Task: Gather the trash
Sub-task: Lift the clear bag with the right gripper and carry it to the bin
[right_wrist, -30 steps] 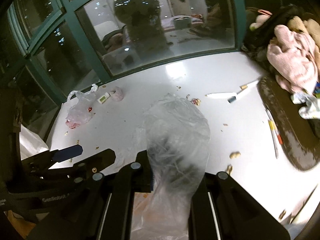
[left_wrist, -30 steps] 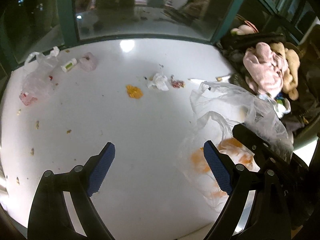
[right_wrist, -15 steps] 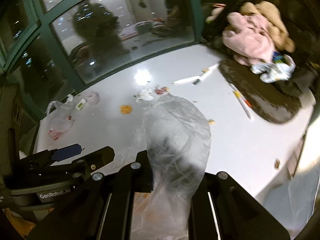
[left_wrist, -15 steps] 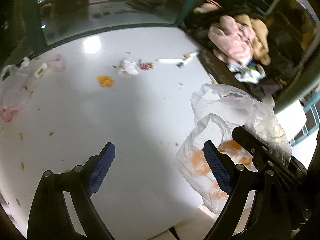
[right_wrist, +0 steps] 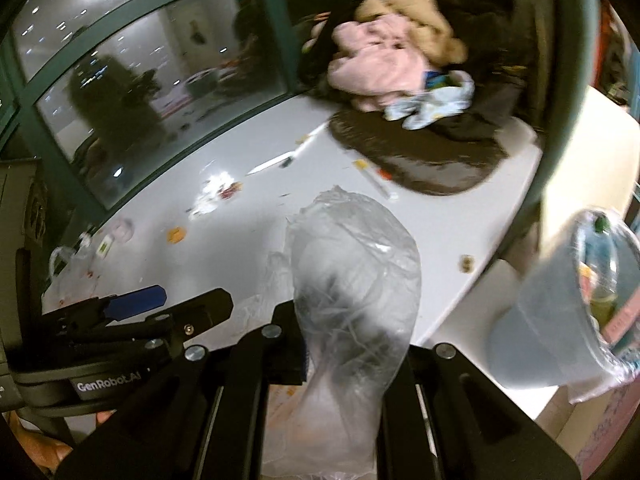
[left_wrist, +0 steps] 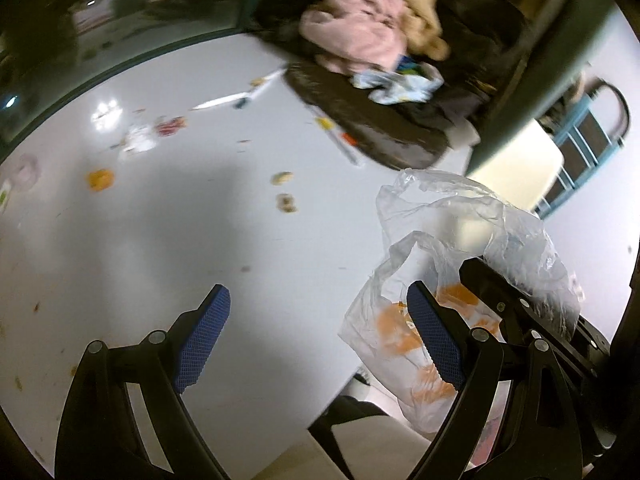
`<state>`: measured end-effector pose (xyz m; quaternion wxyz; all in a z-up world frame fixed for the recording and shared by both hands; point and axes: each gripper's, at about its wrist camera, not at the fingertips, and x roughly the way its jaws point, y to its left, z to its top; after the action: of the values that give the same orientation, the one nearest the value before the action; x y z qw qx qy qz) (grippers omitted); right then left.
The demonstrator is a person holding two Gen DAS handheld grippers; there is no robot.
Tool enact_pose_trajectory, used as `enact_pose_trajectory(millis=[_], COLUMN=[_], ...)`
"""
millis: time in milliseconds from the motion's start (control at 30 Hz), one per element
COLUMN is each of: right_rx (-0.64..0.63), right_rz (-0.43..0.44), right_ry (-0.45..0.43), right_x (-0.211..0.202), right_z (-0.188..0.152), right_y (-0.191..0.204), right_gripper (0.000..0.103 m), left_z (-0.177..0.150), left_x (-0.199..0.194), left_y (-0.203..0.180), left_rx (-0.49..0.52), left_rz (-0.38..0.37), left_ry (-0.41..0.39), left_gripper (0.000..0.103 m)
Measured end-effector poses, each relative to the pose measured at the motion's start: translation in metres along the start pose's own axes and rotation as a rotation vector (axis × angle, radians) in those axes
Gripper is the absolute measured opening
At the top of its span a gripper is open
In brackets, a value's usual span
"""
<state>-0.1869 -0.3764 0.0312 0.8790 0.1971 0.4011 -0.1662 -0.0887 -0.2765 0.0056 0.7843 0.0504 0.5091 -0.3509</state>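
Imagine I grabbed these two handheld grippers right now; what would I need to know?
Right gripper: shut on the crumpled clear plastic bag, which already holds orange scraps.
Left gripper: open, empty, over the white table.
Grey trash bin with a clear liner: beside the table's edge, partly filled.
Left on the table: orange peel piece, crumpled white tissue, red wrapper, two brown crumbs, white pens, and a second clear bag with red stains at the far end.
Likely next: collect the loose bits, then bin the bags.
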Motion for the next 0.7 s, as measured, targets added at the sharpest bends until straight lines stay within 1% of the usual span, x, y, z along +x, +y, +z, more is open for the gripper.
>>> enact_pose_trajectory(millis=[133, 367, 600, 700], right_rx=[0.062, 0.166, 0.245, 0.270], right_rz=[-0.057, -0.161, -0.232, -0.263], right_ry=[-0.037, -0.102, -0.125, -0.126], right_x=[-0.018, -0.057, -0.080, -0.086], right_z=[0.001, 0.006, 0.004, 0.002], right_y=[-0.039, -0.122, -0.196, -0.227], right_gripper=[0.010, 0.010, 0.010, 0.010], left_z=[0.009, 0.024, 0.027, 0.026], left_x=[0.008, 0.031, 0.062, 0.075], left_y=[-0.041, -0.139, -0.226, -0.255], left_rx=[0.079, 0.210, 0.298, 0.320], left_rz=[-0.043, -0.122, -0.183, -0.199], left_ry=[0.001, 0.005, 0.039, 0.056], left_gripper=[0.087, 0.087, 0.087, 0.087])
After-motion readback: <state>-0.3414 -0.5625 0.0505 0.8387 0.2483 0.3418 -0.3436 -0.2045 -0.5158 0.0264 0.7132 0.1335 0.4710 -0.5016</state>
